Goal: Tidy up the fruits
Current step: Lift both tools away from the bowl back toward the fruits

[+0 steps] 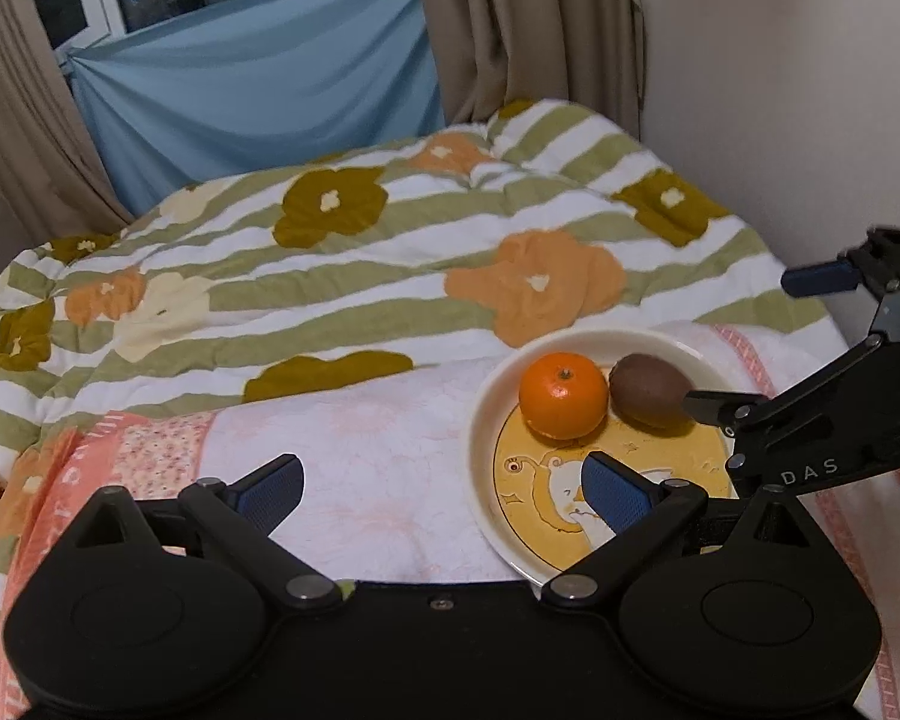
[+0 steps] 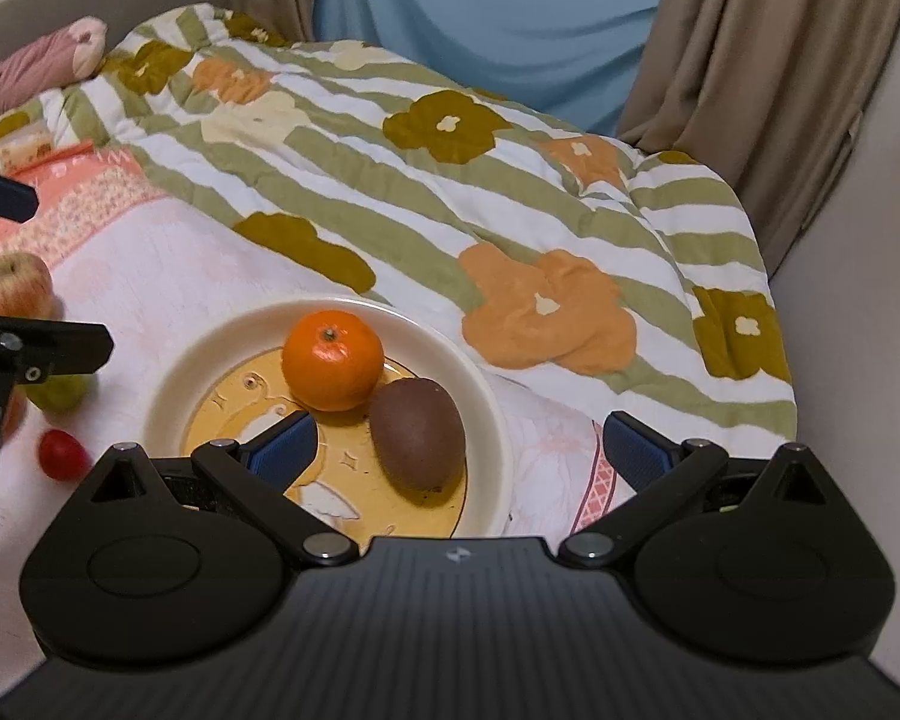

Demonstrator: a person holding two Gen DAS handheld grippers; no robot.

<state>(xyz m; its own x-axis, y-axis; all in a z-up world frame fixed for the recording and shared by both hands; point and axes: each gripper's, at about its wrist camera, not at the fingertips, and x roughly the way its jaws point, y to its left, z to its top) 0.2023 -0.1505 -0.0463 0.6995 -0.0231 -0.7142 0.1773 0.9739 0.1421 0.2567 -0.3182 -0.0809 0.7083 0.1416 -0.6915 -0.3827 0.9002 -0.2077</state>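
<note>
A cream plate [image 1: 486,414] [image 2: 168,372] with a yellow cartoon centre lies on the pink-white cloth. On it sit an orange mandarin [image 1: 563,395] [image 2: 332,360] and a brown kiwi [image 1: 649,389] [image 2: 417,435], side by side. My left gripper [image 1: 444,489] is open and empty, its right finger over the plate's near part. My right gripper [image 2: 459,447] is open and empty, just short of the kiwi, which lies between its fingers. An apple [image 2: 13,285], a green fruit [image 2: 63,391] and a small red fruit [image 2: 61,455] lie on the cloth left of the plate.
A striped quilt with flower patches [image 1: 330,252] [image 2: 450,180] covers the bed behind the plate. Curtains [image 1: 528,18] and a blue sheet [image 1: 258,78] hang at the back. A white wall [image 1: 780,90] stands to the right. A pink bundle [image 2: 42,63] lies at the far left.
</note>
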